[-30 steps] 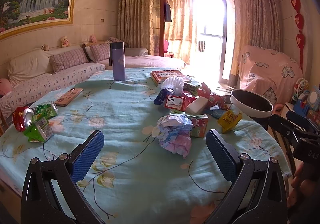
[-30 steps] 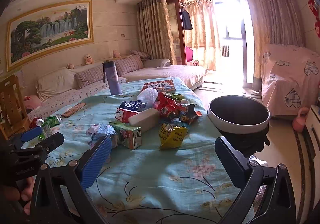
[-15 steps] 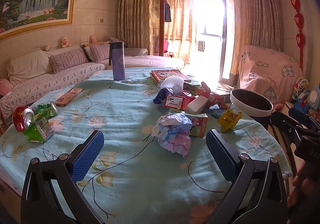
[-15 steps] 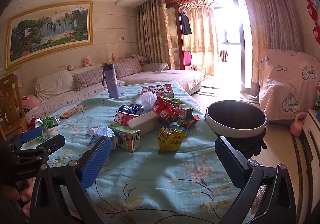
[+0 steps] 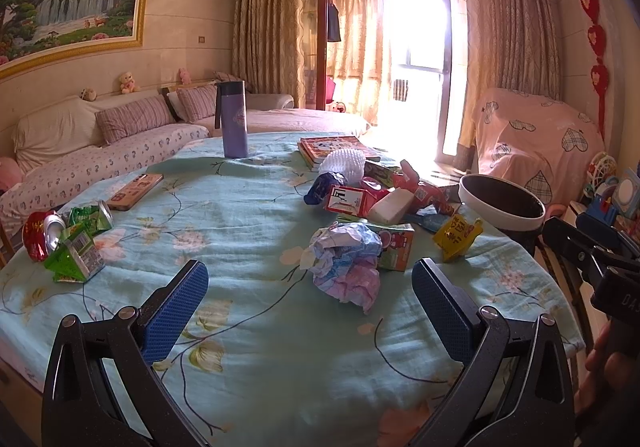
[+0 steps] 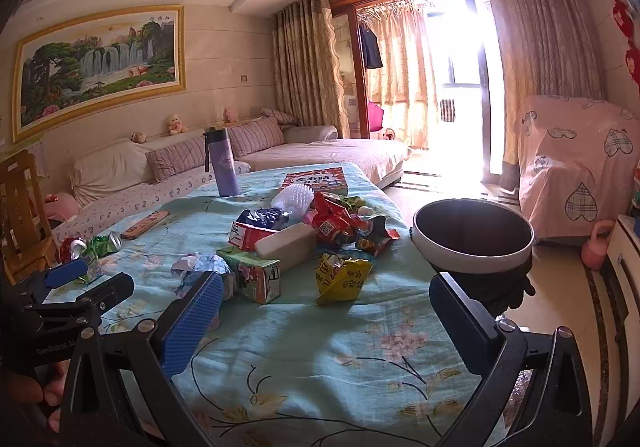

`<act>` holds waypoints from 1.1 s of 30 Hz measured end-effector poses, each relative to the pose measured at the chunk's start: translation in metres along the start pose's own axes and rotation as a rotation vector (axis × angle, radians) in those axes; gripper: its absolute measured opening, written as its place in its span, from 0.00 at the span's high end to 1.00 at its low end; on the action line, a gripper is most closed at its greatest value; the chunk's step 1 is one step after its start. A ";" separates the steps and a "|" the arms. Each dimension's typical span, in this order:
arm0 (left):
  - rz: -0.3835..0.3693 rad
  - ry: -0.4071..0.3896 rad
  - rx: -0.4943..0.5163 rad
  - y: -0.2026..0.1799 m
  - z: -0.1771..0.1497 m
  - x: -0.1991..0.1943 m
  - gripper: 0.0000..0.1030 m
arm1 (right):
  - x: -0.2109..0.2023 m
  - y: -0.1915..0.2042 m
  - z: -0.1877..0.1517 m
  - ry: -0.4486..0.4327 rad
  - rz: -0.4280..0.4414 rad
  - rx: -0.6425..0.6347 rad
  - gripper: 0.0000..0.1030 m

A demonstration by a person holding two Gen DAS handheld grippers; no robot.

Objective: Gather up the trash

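Trash lies on a table with a light blue flowered cloth (image 5: 240, 223). A crumpled paper ball (image 5: 346, 261) lies just beyond my open, empty left gripper (image 5: 310, 287). Beside it is a small juice carton (image 5: 396, 247), a yellow snack bag (image 5: 456, 233) and a pile of wrappers and boxes (image 5: 372, 193). Crushed cans and a green carton (image 5: 64, 235) lie at the left edge. My right gripper (image 6: 324, 307) is open and empty above the cloth, short of the yellow bag (image 6: 340, 275) and carton (image 6: 256, 277). A white-rimmed trash bin (image 6: 474, 239) stands beside the table on the right.
A purple flask (image 5: 232, 121) stands at the far side, with books (image 5: 332, 147) and a phone (image 5: 134, 191) on the cloth. A sofa (image 5: 100, 151) runs behind, a covered chair (image 5: 536, 139) is at the right, a wooden chair (image 6: 20, 215) at the left.
The right wrist view has tilted slightly up and back, so the table and bin sit a little lower. The left gripper has hardly moved. Both stay open.
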State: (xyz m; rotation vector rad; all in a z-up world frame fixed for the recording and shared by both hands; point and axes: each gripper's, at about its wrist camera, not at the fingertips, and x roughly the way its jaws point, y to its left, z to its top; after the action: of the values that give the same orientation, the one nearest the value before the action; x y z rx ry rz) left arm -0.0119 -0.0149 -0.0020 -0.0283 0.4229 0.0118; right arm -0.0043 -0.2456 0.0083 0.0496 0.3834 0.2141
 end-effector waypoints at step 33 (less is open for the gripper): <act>-0.040 0.151 -0.011 0.009 0.002 0.062 0.00 | 0.055 -0.024 0.000 0.129 0.052 0.063 0.01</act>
State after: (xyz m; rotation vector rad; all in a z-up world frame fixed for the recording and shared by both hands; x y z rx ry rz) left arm 0.0455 -0.0051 -0.0264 -0.0483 0.5729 -0.0273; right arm 0.0503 -0.2569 -0.0140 0.1078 0.5182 0.2571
